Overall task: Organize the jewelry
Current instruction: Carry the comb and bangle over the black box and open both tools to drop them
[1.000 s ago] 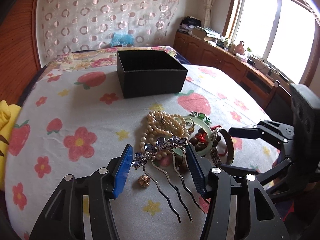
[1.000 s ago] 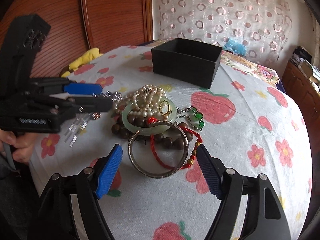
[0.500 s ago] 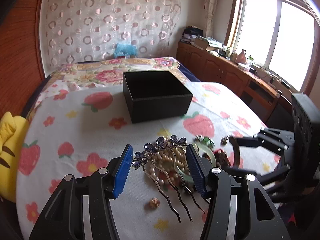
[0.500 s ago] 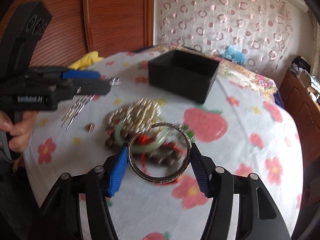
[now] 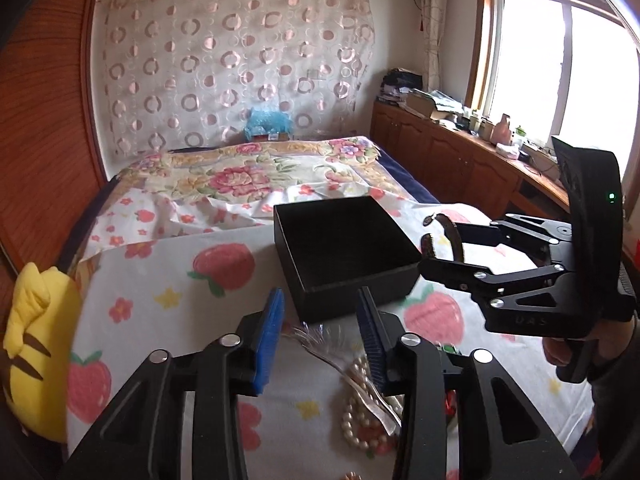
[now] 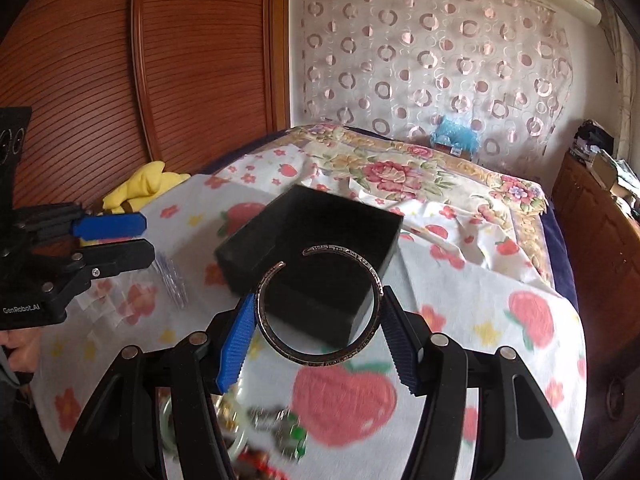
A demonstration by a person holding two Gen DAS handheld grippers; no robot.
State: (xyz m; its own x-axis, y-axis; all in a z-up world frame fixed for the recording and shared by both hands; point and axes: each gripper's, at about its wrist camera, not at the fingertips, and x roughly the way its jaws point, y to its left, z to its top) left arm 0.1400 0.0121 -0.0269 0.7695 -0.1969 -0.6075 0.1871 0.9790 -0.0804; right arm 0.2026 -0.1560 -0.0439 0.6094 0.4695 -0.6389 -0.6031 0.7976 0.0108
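An open black box (image 5: 344, 248) stands on the strawberry-print cloth; it also shows in the right wrist view (image 6: 308, 256). My right gripper (image 6: 318, 336) is shut on a silver open bangle (image 6: 320, 352) and holds it in the air just in front of the box; the bangle (image 5: 448, 232) shows at the box's right edge in the left wrist view. My left gripper (image 5: 320, 336) holds a blurred hair comb (image 5: 340, 360) by its head, in the air short of the box's near side. A pearl necklace (image 5: 360, 416) lies below it.
The remaining jewelry pile (image 6: 256, 440) lies blurred on the cloth under my right gripper. A yellow plush toy (image 5: 32, 352) sits at the table's left edge. A flowered bed (image 5: 256, 176) lies behind, a wooden cabinet (image 5: 460, 160) to the right.
Both grippers have lifted and moved toward the black box. The right gripper closed on the bangle and raised it from the pile; the left carried the hair comb up and forward.
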